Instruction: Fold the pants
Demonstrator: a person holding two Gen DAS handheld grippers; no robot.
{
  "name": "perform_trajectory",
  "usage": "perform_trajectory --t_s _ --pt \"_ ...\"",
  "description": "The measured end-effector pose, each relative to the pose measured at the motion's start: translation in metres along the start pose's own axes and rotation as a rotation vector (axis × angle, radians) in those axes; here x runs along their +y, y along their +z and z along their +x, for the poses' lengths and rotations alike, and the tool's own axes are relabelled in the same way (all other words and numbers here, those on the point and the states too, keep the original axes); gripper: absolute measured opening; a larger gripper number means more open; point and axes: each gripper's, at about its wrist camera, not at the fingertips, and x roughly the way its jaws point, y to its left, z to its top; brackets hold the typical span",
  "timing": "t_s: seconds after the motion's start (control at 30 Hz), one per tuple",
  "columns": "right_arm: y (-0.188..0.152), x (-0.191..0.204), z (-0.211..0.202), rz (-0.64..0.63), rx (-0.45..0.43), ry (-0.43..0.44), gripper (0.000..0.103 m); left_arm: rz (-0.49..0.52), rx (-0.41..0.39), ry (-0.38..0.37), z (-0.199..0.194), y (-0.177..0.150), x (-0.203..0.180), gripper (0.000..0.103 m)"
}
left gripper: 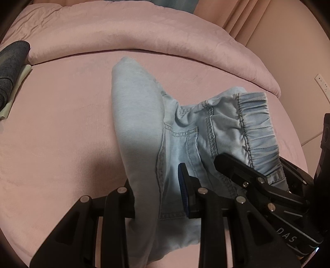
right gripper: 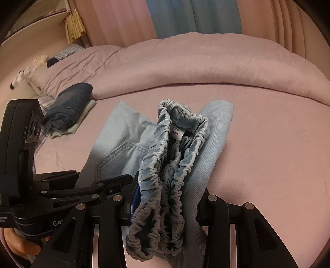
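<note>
Light blue denim pants [left gripper: 142,132] with an elastic waistband [left gripper: 257,127] lie bunched on the pink bed. My left gripper [left gripper: 158,198] is shut on the pants' leg and seat fabric, which drapes between its fingers. My right gripper [right gripper: 165,206] is shut on the gathered waistband [right gripper: 165,185], whose white size label [right gripper: 177,129] faces up. The right gripper also shows in the left wrist view [left gripper: 253,179], clamped at the waistband beside the left one. The left gripper shows in the right wrist view [right gripper: 82,189] at the lower left.
A rolled pink duvet [left gripper: 144,39] lies across the back of the bed [left gripper: 51,127]. A folded dark blue garment [right gripper: 68,103] on a pale cloth sits at the left. Curtains [right gripper: 185,16] hang behind. A wall socket [left gripper: 321,82] is at the right.
</note>
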Motion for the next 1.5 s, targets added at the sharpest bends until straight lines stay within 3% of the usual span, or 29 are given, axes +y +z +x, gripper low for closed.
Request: perform_trajectory --t_s 0.67,1.5 --pt "-0.007 -0.022 0.012 0.080 0.040 -0.004 0.043 -0.011 0.037 0.071 0.023 0.001 0.012 0.030" --pt "-0.009 -0.043 0.019 0.124 0.072 0.003 0.043 -0.013 0.055 0.114 0.033 0.005 0.016 0.044"
